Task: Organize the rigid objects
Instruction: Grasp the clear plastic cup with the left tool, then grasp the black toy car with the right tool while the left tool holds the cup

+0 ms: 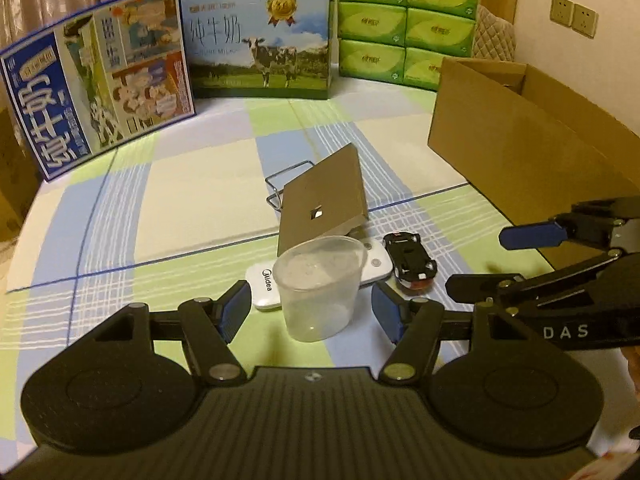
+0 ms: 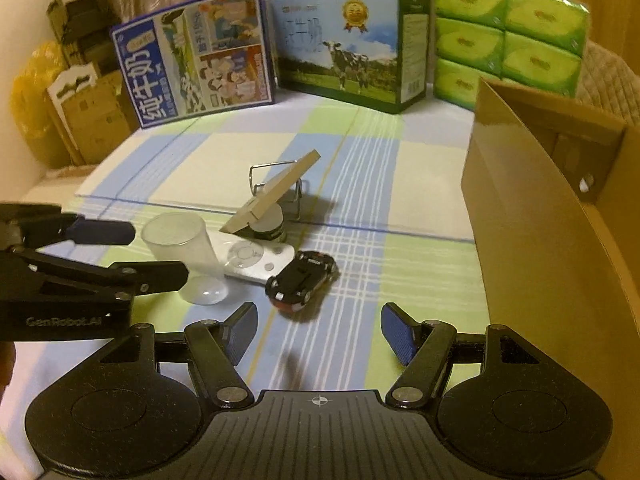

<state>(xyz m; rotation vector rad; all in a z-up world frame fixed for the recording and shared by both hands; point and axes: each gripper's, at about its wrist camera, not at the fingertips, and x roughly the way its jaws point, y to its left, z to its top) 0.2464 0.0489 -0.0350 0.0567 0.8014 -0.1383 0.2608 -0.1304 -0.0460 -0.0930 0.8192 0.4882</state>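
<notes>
Far beyond the jaws, a blue milk carton [image 1: 100,84] leaned at the back left of the checked sheet [image 1: 192,184], with a second milk box [image 1: 260,40] bearing a cow picture just beside it. Right of that stood a stack of green tissue packs [image 1: 400,20]. In the right wrist view, paper bags [image 2: 80,80] and a yellow bag [image 2: 28,92] sat off the far left edge. Wall sockets [image 1: 574,14] showed at upper right.

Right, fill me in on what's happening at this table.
A person holds a claw in each hand over a checked cloth. The left claw is open around a clear plastic cup; the right claw hangs open just short of a black toy car. Neither grips anything yet. A cardboard box stands open alongside.
</notes>
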